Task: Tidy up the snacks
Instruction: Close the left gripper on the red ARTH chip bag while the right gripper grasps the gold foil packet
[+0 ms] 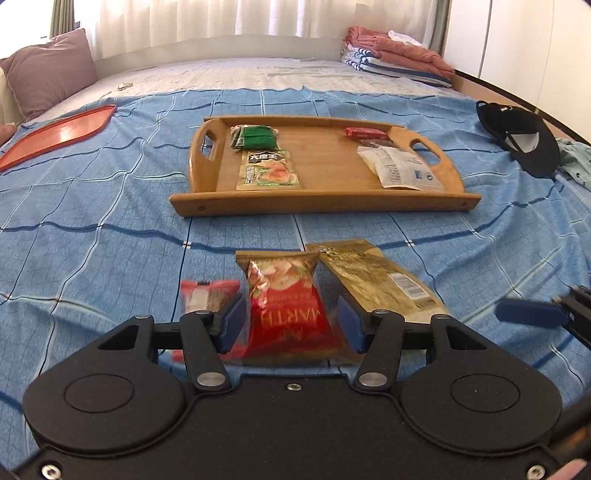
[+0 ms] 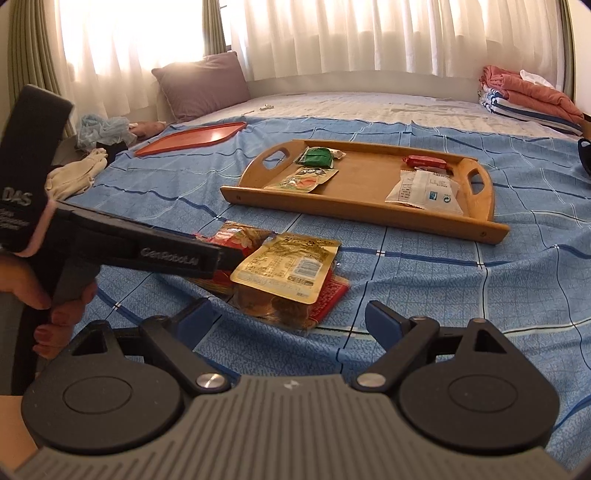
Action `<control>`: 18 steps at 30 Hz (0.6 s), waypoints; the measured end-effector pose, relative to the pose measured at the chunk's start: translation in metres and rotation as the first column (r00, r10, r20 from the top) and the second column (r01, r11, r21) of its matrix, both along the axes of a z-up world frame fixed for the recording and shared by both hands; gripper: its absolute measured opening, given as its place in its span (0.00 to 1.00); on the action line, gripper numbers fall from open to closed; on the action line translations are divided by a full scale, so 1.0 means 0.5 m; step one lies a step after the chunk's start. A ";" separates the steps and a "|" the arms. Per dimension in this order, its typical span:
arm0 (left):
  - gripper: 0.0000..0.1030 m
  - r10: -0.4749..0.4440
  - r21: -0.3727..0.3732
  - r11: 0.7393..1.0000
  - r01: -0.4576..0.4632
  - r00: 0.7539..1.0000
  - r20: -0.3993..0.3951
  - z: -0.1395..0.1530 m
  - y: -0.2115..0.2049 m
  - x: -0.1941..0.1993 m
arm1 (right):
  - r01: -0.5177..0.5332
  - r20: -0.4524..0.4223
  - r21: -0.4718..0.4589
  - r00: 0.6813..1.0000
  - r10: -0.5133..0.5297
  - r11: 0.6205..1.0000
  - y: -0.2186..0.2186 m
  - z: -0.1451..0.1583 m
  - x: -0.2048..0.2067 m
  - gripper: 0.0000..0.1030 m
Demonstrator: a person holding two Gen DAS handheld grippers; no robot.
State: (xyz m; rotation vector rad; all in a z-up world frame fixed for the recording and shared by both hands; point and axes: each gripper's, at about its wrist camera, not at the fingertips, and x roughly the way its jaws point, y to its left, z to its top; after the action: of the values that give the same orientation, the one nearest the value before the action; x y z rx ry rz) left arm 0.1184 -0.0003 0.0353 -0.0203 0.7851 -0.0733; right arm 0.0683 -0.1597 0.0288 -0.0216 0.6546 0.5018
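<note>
On the blue checked bedspread, in the left wrist view, the left gripper is reaching toward 12 o'clock with its blue fingers apart on either side of a red snack bag; whether the pads are touching it I cannot tell. A gold packet is lying just beside the bag at 1 o'clock, and a blurred pink wrapper is sitting at 10 o'clock. A band of bare spread is separating these from the near rail of the wooden tray, which is holding a green pack, an orange-and-green sachet, a red bar and a white packet. An orange tray is lying at 10 o'clock, a black cap at 2 o'clock, folded towels by the far edge. In the right wrist view, the right gripper is hovering with fingers wide apart, nothing between them, the gold packet just ahead at 12 o'clock. The left gripper is coming in from 9 o'clock, covering part of the red bag. The wooden tray is sitting at 1 o'clock, a purple pillow beneath the curtains.
</note>
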 end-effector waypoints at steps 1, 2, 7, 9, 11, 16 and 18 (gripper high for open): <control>0.49 0.008 -0.013 1.000 -0.008 1.000 -0.015 -0.006 0.002 0.009 | 0.003 -0.002 0.011 1.000 -0.003 1.000 -0.004 -0.002 -0.003 0.91; 0.47 0.019 -0.036 0.999 -0.021 0.999 -0.040 -0.013 0.007 0.020 | 0.006 -0.005 0.022 1.000 -0.006 1.000 -0.008 -0.003 -0.007 0.91; 0.44 0.033 -0.078 0.996 -0.037 0.998 -0.052 -0.034 0.017 0.033 | 0.023 -0.011 0.035 1.000 -0.022 0.999 -0.016 -0.007 -0.015 0.91; 0.43 0.023 -0.072 0.997 -0.026 0.999 -0.041 -0.031 0.015 0.029 | 0.031 -0.012 0.036 0.999 -0.031 0.999 -0.018 -0.005 -0.012 0.91; 0.43 0.017 -0.082 0.996 -0.019 0.999 -0.027 -0.023 0.017 0.024 | 0.040 -0.014 0.039 0.999 -0.039 0.998 -0.019 -0.004 -0.005 0.91; 0.43 0.022 -0.095 0.995 -0.022 1.000 -0.002 0.008 0.038 0.020 | 0.062 -0.026 0.081 0.998 -0.061 0.995 -0.019 0.004 0.017 0.91; 0.43 0.027 -0.075 0.997 -0.026 1.000 0.015 0.021 0.047 0.018 | 0.074 -0.034 0.103 0.997 -0.070 0.992 -0.018 0.008 0.029 0.91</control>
State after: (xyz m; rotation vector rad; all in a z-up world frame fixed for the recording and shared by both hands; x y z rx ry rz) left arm 0.1272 0.0231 0.0460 -0.1011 0.7658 -0.0773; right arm 0.0830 -0.1685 0.0329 0.1077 0.6555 0.4667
